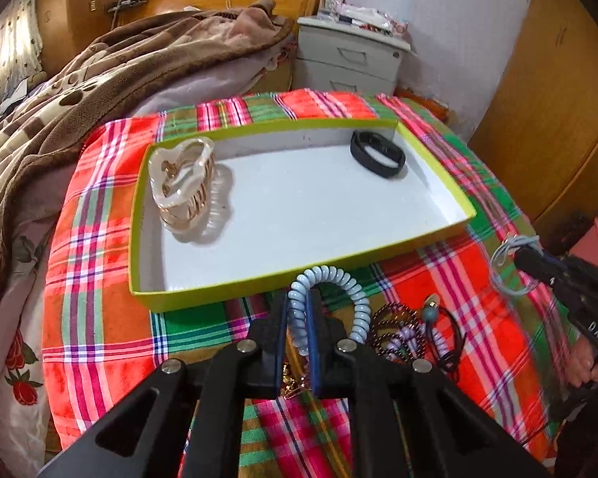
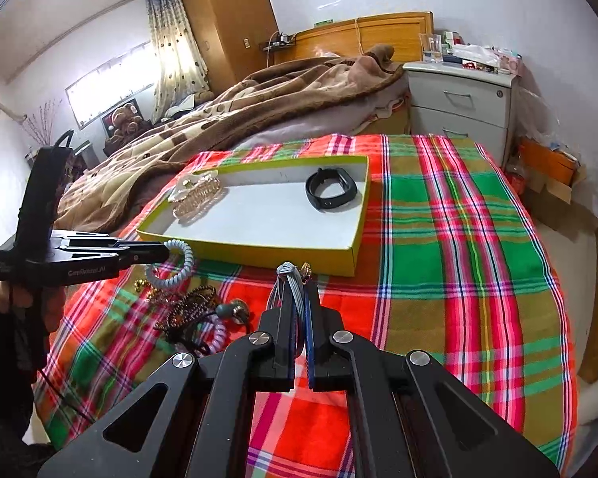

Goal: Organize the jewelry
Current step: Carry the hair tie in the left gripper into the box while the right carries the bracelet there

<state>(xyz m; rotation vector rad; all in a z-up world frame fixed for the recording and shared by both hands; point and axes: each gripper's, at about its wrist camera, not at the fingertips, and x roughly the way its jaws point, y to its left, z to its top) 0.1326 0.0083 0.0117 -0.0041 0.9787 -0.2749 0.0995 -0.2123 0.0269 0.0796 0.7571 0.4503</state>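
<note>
Plaid cloth (image 2: 438,215) over the bed, serving as worktop; green-rimmed tray (image 1: 299,277) lying on it, already carrying a clear hair claw (image 1: 181,183) at its left end and a black band (image 1: 376,153) at its far right corner. Left gripper (image 1: 298,310) hanging just before the tray's near wall, nearly shut, pinching a pale blue coil tie (image 1: 339,286). Right gripper (image 2: 298,294) waiting right of that wall, clamping thin grey elastics (image 2: 287,279) with no gap. Risking a snag: coil dangling beside the bead tangle (image 1: 402,334) in front of the tray, possibly dragging it along or catching the rim.
</note>
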